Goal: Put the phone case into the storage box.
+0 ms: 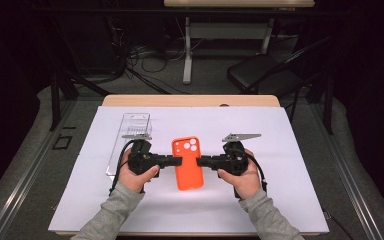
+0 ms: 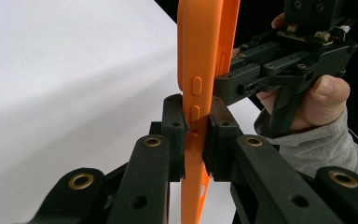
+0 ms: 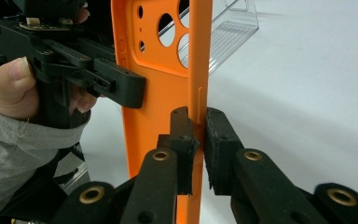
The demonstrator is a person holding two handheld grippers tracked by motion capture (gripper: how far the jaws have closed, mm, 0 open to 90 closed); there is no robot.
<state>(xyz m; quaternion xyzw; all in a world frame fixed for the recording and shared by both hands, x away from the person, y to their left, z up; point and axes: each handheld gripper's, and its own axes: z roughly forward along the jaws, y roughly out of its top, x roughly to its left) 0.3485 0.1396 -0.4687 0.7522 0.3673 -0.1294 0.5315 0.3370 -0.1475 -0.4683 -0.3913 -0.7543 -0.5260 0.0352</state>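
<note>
Nearest to us, our two grey sleeves come up from six o'clock, each hand wrapped round a gripper. Our left gripper (image 1: pixel 176 161) pinches the left long edge of the orange phone case (image 1: pixel 187 162), its jaws pressed onto the side with the button bumps; our right gripper (image 1: pixel 200 161) pinches the opposite long edge from three o'clock. Between them the case sits at the middle of the white sheet (image 1: pixel 280 150), camera holes at its twelve o'clock end. Farther off, at about ten o'clock from the case, a clear plastic box (image 1: pixel 132 135) lies on the sheet, just behind the left gripper.
</note>
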